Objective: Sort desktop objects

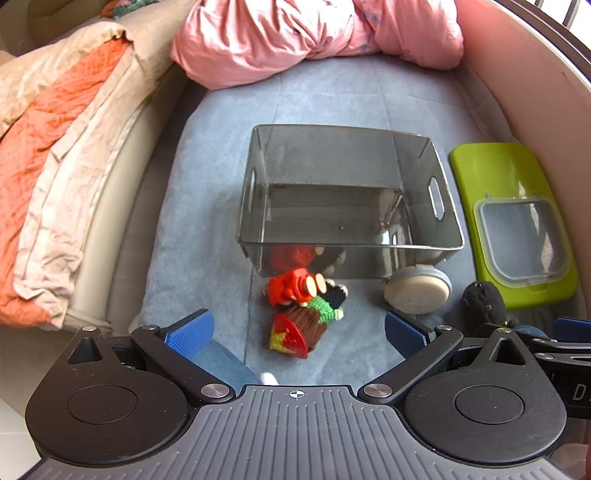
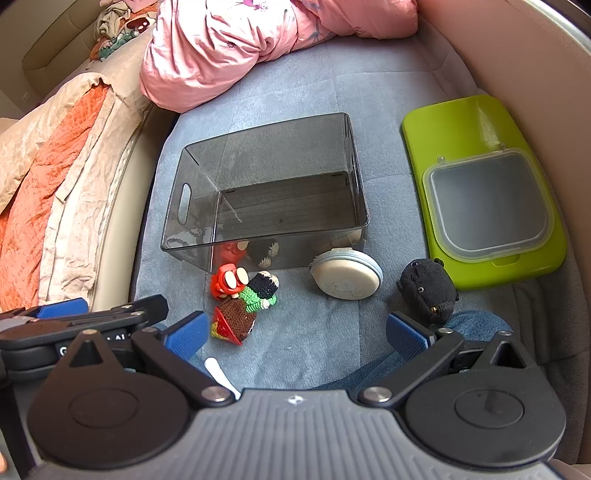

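Observation:
A smoky clear bin (image 1: 445, 244) (image 2: 173, 247) stands with nothing in it on the blue-grey blanket. Just in front of it lie a red toy car (image 1: 290, 288) (image 2: 225, 280), a crocheted doll in green, black and brown (image 1: 310, 319) (image 2: 247, 306), a round pale pouch (image 1: 417, 290) (image 2: 347, 275) and a black plush animal (image 1: 484, 299) (image 2: 428, 286). My left gripper (image 1: 297, 332) hangs open just short of the doll. My right gripper (image 2: 295, 334) is open too, between the doll and the plush, holding nothing. Each gripper shows at the edge of the other's view.
A lime-green tray (image 1: 491, 166) (image 2: 454, 125) with a clear lid (image 1: 521, 240) (image 2: 487, 203) lies right of the bin. A pink quilt (image 1: 314, 33) (image 2: 229, 48) is bunched at the back, orange and beige bedding (image 1: 55, 166) (image 2: 55, 177) on the left. A beige padded wall (image 2: 535, 74) curves along the right.

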`<state>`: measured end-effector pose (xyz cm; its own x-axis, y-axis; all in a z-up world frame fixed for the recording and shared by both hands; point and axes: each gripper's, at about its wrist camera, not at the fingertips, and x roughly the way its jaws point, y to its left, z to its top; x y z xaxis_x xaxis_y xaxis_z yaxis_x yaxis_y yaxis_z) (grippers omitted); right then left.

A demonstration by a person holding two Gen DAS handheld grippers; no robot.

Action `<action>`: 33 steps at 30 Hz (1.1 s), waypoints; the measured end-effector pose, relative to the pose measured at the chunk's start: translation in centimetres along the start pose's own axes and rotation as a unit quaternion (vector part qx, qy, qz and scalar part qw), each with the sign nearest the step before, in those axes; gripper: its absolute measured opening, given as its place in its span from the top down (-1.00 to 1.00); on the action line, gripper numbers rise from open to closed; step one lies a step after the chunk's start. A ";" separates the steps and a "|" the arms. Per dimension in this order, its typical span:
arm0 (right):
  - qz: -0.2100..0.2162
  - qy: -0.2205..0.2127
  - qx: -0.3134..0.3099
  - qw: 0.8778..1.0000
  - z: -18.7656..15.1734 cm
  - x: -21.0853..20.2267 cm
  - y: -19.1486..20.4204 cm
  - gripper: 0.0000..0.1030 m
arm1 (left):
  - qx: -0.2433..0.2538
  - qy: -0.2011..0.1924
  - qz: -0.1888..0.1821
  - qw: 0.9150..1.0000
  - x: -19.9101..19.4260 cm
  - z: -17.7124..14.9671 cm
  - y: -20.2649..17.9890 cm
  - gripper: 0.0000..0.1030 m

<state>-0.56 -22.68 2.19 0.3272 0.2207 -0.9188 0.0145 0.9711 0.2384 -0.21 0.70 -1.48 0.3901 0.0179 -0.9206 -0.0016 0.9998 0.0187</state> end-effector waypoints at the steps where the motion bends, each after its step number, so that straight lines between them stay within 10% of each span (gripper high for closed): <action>1: -0.002 0.000 -0.001 1.000 -0.1 0.0 0.1 -1.00 | 0.000 0.000 0.000 1.000 0.0 0.0 0.0 -1.00; 33: -0.013 0.000 -0.006 1.000 -0.2 0.0 0.3 -1.00 | 0.001 0.009 -0.003 1.000 0.6 -0.2 -0.1 -1.00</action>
<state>-0.77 -22.38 2.18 0.3260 0.1963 -0.9248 0.0111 0.9774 0.2113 -0.15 0.64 -2.12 0.3739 0.0125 -0.9274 0.0025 0.9999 0.0145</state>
